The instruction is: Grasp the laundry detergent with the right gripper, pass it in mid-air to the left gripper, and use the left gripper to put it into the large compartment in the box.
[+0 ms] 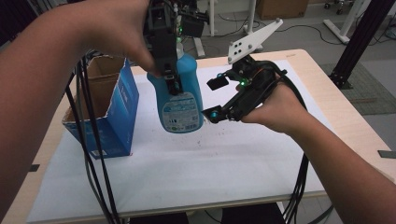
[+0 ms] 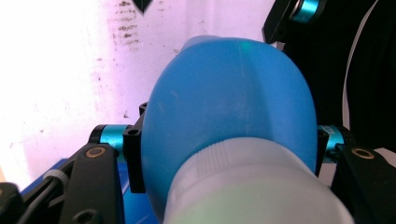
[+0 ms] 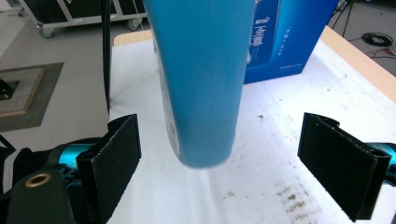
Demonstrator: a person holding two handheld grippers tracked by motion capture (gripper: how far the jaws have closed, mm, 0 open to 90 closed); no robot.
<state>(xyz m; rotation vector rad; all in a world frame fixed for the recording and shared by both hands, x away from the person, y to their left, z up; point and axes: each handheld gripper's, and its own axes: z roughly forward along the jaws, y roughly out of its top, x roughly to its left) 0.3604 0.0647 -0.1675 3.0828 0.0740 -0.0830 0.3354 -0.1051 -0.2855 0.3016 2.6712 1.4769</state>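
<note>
The left gripper (image 1: 171,81) hangs above the table (image 1: 327,93) and grips a blue bottle (image 1: 180,100) by its upper part, jaws clamped on either side just below the white cap (image 2: 252,186), so the bottle hangs upright under it, clear of the white sheet (image 1: 210,168). The right gripper (image 1: 211,113) sits just beside the bottle's lower end, jaws spread wide with the bottle between them and neither pad (image 3: 116,154) touching it. A blue box (image 1: 105,107) stands beyond the bottle, on the far side from the right gripper.
</note>
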